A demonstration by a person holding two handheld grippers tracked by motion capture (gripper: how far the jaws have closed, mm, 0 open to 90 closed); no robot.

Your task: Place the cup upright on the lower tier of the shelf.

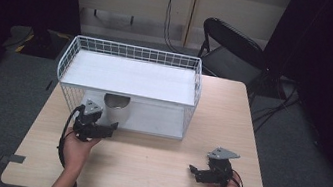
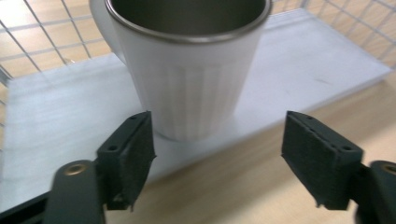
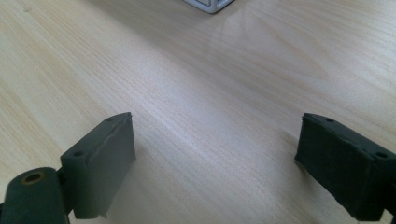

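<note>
Left gripper [image 2: 217, 154] hangs released before the mug [image 2: 187, 65] on the shelf [image 2: 289, 70]; right gripper [image 3: 215, 163], released, hovers over the bench [image 3: 187, 70].

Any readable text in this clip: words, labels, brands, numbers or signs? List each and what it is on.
None can be read.
White ribbed mug with a metal rim: no print on the side that shows.
White wire two-tier shelf rack: no label.
Light wooden table: no markings.
</note>
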